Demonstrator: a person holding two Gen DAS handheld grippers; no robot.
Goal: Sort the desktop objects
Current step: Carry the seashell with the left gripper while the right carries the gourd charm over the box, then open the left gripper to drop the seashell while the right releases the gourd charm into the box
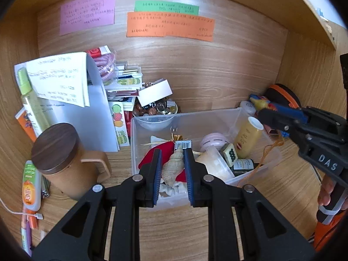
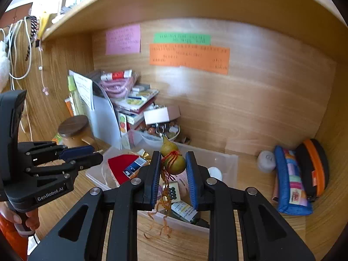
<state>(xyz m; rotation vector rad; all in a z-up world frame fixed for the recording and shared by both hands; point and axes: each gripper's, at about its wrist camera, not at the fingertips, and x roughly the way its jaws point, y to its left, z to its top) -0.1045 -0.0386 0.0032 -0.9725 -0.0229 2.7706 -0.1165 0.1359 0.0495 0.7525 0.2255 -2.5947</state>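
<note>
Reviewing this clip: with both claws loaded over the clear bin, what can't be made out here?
- Handwriting on the orange note: too small, both views.
- Bin contents under the gourd: right view, covered by claw and tassel.
- Seashell's lower end: left view, behind claw fingers.
- Bowl of trinkets: partly under a white card.

shell (image 1: 173, 167) beige, ribbed | gourd (image 2: 174, 159) olive-brown (red cord) | notes (image 1: 170, 27) pink, green, orange | pads (image 1: 157, 174) blue

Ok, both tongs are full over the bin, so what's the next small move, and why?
Probably carry both clear of the bin toward bare desk. The left tongs grip the shell and the right tongs the gourd, both lifted above the clutter, and neither has a drop spot below.
</note>
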